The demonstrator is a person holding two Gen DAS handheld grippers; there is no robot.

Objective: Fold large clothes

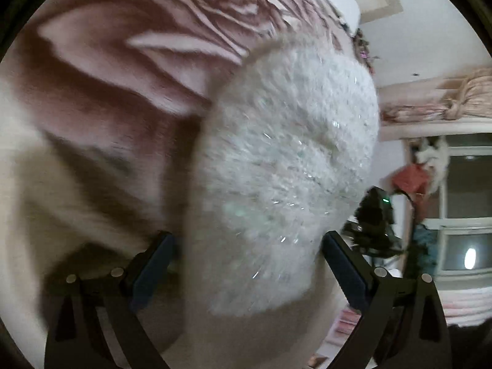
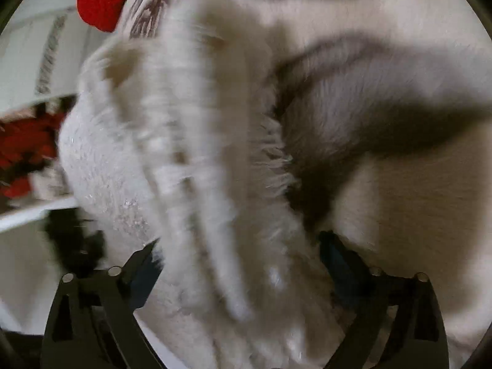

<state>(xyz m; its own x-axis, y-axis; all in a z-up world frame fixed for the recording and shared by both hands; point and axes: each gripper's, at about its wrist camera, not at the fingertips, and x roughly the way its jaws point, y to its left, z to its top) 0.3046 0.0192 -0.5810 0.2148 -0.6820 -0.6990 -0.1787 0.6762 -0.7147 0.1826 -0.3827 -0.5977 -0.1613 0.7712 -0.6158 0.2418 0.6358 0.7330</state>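
Both hand-held grippers [image 1: 249,272] [image 2: 240,273] gape wide, fluffy white garment [image 1: 286,153] lying loose between them.

A fluffy white garment [image 1: 286,141], flecked with glitter, lies bunched across the frame's centre, its long-piled edge [image 2: 196,141] blurred.

Dim, soft indoor light. Both views smear with motion blur, worst on the fluffy garment [image 1: 286,166] between the jaws. Dark shadows lie right of the right jaws. Fisheye edges curve and blacken.

no readable text, labels, numbers
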